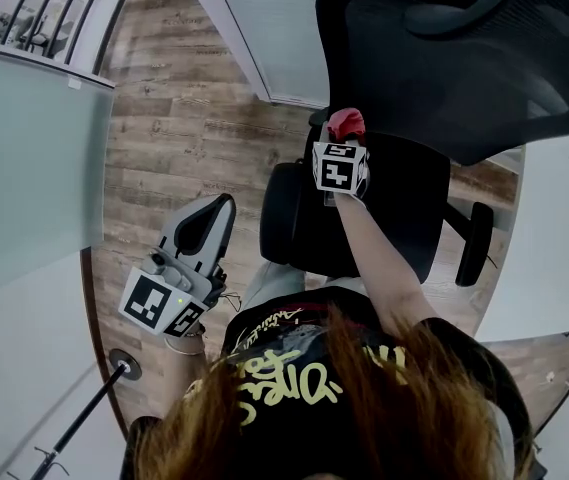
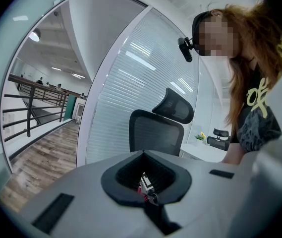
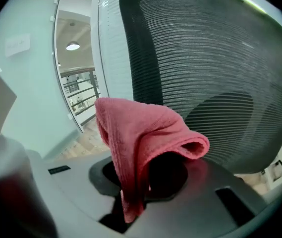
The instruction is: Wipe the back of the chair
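Observation:
A black office chair stands in front of me, its mesh back (image 1: pixel 444 78) and headrest (image 1: pixel 524 13) rising above the seat (image 1: pixel 364 218). My right gripper (image 1: pixel 345 130) is shut on a red cloth (image 1: pixel 346 122) and held over the seat, close to the lower part of the back. In the right gripper view the cloth (image 3: pixel 141 133) drapes over the jaws, just short of the mesh back (image 3: pixel 210 68). My left gripper (image 1: pixel 222 208) hangs low at the left of the seat, shut on nothing. The left gripper view shows the chair (image 2: pixel 155 133) from a distance.
A glass wall with blinds (image 1: pixel 254 28) runs behind the chair. A white desk (image 1: pixel 554 248) lies to the right, next to the chair's armrest (image 1: pixel 476 243). The floor is wood planks (image 1: pixel 164 148), with a round floor socket (image 1: pixel 124 364) and a thin black pole (image 1: pixel 79 423) at lower left.

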Action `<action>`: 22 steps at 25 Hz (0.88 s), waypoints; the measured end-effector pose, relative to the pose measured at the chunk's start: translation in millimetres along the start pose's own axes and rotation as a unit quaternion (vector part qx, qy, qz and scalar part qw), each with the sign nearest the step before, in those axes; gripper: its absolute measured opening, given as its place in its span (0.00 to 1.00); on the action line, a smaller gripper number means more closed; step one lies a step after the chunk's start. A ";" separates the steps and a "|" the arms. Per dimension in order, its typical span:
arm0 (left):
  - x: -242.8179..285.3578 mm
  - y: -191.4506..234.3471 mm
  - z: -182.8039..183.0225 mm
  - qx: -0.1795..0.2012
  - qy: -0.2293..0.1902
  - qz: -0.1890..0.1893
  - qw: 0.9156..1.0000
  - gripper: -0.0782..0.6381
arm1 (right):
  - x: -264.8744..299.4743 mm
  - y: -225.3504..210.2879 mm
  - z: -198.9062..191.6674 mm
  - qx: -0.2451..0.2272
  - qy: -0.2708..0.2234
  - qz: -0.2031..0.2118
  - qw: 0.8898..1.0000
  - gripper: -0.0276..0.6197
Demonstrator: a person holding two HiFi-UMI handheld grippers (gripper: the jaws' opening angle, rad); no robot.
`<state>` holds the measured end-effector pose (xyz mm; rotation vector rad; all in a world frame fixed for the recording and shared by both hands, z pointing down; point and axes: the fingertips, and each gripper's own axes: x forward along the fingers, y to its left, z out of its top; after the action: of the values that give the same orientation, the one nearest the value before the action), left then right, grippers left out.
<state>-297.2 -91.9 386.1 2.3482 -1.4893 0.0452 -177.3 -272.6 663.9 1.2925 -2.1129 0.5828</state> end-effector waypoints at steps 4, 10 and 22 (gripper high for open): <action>-0.2 -0.8 0.1 0.000 0.002 -0.002 1.000 0.10 | 0.2 6.2 0.5 -0.003 -0.003 0.023 1.000 0.14; 8.0 -5.7 3.5 0.006 0.006 -0.016 1.000 0.10 | -4.3 40.7 0.8 -0.052 -0.002 0.097 0.994 0.14; 51.4 -44.6 9.5 0.012 0.008 -0.086 0.996 0.10 | -77.2 -69.9 -34.7 -0.002 -0.024 0.018 1.000 0.14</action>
<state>-236.6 -122.6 375.8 2.4803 -1.2802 0.0394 -78.2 -231.3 641.1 1.2805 -2.1785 0.5669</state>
